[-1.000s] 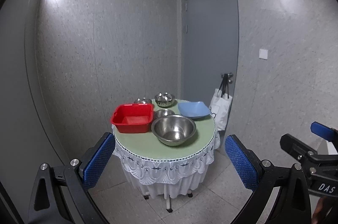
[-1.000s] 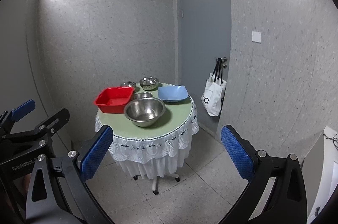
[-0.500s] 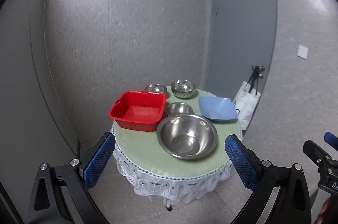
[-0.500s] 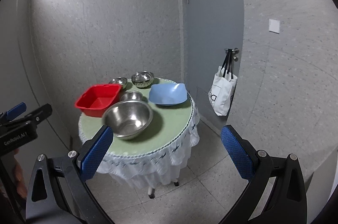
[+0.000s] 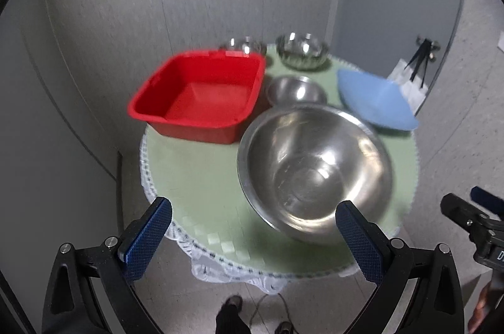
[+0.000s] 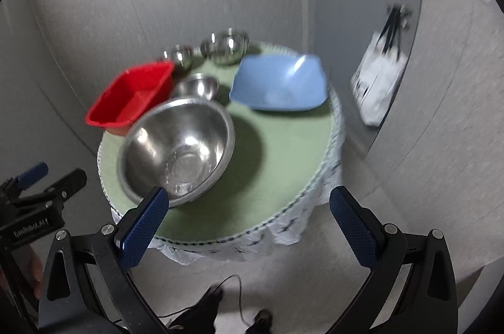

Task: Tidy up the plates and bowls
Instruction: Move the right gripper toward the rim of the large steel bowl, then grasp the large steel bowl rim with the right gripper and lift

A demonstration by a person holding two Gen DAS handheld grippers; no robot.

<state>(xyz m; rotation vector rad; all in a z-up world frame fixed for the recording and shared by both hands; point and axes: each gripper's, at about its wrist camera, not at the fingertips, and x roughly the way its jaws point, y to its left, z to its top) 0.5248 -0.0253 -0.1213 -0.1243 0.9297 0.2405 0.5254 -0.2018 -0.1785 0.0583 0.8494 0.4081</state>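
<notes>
Bowls and plates all sit on the round surface (image 5: 195, 176), none lifted yet. Landmark: large steel bowl (image 5: 315, 170) at the near edge. Red tub (image 5: 201, 94) touches it on the far left, small steel bowl (image 5: 296, 89) sits just behind it, blue square dish (image 5: 375, 100) behind it to the right, two more steel bowls (image 5: 302, 50) at the far edge behind it.

Change vs 0.5 s ago: both cameras are much closer and angled down; the large steel bowl now fills the left wrist view. The approach looks nearly done, sorting not started.

Left gripper (image 5: 252, 227) has its jaws spread wide, empty, near the large bowl's rim. Right gripper (image 6: 249, 217) is likewise wide apart and empty, its left pad overlapping that bowl in view; contact unclear.
</notes>
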